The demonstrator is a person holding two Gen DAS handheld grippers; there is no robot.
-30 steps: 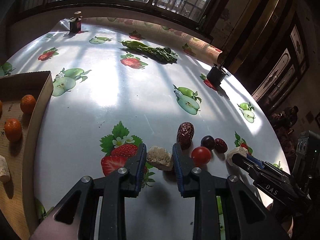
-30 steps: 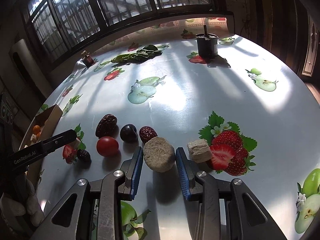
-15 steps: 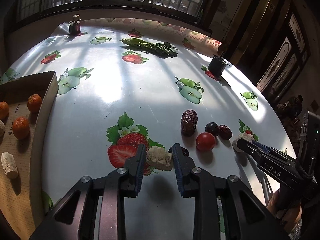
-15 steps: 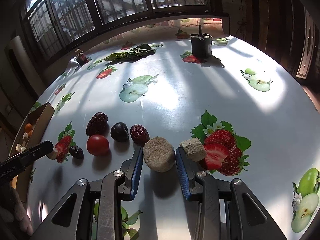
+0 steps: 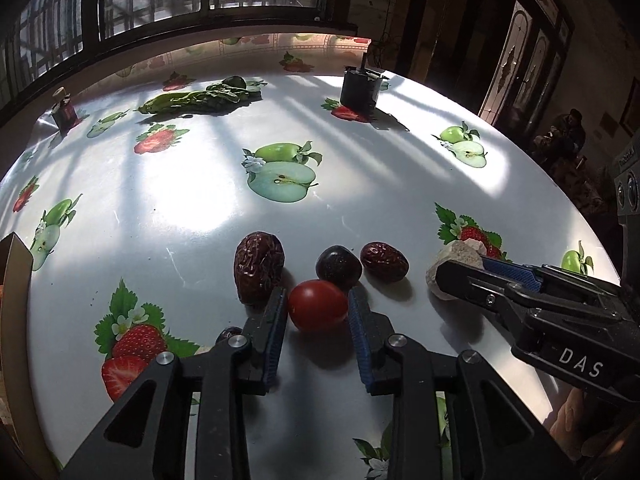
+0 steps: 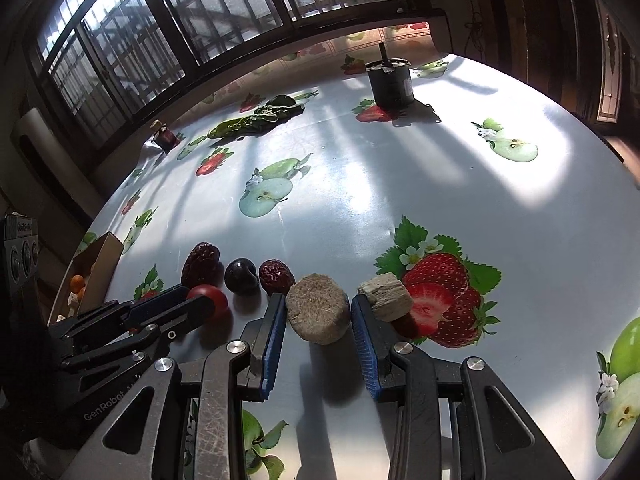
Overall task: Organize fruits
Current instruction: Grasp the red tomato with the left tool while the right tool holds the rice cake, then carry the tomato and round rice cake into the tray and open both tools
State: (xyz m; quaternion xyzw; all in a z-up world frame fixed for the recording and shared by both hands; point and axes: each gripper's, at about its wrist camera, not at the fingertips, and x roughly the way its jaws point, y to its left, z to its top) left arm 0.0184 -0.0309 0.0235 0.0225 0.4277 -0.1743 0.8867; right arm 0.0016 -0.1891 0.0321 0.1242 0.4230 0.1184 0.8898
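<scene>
Blue rubber pads on your left gripper (image 5: 317, 296) stand a little apart, its jaws having just been opening. The glossy red cherry tomato (image 5: 318, 306) lies on the table between them, just beside each pad, and no squeeze shows on it. Behind your left finger a small dark fruit (image 5: 228, 333) peeks out, mostly hidden.

Your right gripper (image 6: 319, 300) is clamped on the round beige fibrous puck (image 6: 318, 314), with both pads against its sides. Just right of that gripper's right finger sits a pale, rough, blocky chunk (image 6: 386, 297), on the edge of a printed strawberry.

Just beyond the tomato you have three dark fruits in a loose row:
- a large wrinkled brown-red date (image 5: 259, 268), touching the tip of your left finger;
- a smooth, nearly black round plum (image 5: 338, 267), close behind the tomato;
- a smaller wrinkled red jujube (image 5: 384, 261), just beside the plum.

Off to your left, the open cardboard box (image 6: 102, 264) holds small orange citrus fruits (image 6: 77, 281).

All of this rests on the shiny white oilcloth-covered table (image 5: 200, 200), printed with apples and strawberries. Far across it lie a bundle of dark green leaves (image 5: 200, 98), a black cylindrical can (image 5: 360, 88) and a small dark jar (image 5: 64, 110), well apart from each other, in front of the barred windows.
</scene>
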